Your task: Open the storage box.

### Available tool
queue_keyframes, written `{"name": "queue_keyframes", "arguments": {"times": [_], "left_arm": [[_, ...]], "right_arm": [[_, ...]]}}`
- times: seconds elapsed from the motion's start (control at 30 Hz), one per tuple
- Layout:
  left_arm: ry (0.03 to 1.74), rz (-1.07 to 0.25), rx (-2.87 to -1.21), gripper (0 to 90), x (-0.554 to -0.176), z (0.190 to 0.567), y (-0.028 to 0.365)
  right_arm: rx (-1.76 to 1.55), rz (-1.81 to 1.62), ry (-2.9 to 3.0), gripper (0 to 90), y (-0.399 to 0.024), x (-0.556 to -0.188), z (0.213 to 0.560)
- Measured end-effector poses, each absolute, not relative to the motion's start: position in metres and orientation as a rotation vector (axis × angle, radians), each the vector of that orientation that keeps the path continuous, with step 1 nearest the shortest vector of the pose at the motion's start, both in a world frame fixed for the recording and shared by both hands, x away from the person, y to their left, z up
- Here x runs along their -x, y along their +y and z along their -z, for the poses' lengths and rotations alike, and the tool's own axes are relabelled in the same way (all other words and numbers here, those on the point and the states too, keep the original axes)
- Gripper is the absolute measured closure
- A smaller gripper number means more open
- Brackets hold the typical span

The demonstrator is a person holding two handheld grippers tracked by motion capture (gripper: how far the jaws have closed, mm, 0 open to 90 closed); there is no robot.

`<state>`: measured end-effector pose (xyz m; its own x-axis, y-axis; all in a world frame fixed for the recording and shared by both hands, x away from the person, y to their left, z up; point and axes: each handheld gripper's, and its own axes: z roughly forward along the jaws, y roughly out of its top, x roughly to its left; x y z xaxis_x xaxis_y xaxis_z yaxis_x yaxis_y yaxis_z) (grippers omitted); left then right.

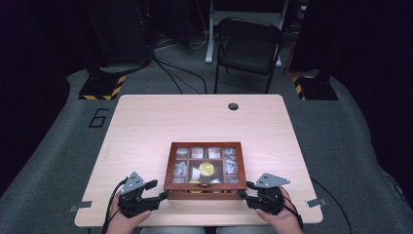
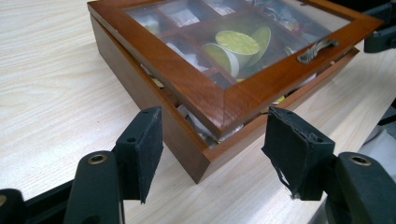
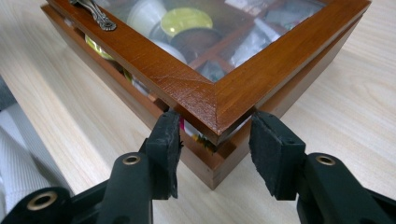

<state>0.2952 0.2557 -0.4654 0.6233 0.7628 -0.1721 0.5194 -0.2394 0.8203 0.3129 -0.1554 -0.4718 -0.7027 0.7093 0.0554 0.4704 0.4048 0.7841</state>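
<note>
Right gripper (image 3: 215, 140) is up close on the near right corner of the wooden box (image 1: 205, 167), pads clamped on the corner of its glass lid (image 3: 261, 70), which sits slightly propped above the base. The left gripper (image 2: 212, 140) has its jaws apart around the near left corner, pads not touching yet. Box sits at the near middle of the table (image 1: 146, 122), full of pods and packets, so I'd guess we're at the lid-lifting step; next the left pads need to close before both corners go up evenly.

Left tool (image 1: 163, 196) spread open; right tool (image 1: 244, 195) pinched nearly closed; both held low, angled inward.
</note>
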Motion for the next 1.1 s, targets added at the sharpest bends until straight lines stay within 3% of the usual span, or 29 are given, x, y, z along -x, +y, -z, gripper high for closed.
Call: {"name": "queue_keyframes", "arguments": {"times": [0.63, 1.1], "left_arm": [[0.969, -0.362, -2.007, 50.4, -0.308, 0.469, 0.234], [0.968, -0.404, -1.982, 48.2, -0.314, 0.463, 0.235]], "right_arm": [[-1.048, -1.245, 2.335, 53.0, -0.157, -0.314, 0.465], [-1.050, -1.267, 2.320, 48.5, -0.159, -0.318, 0.461]]}}
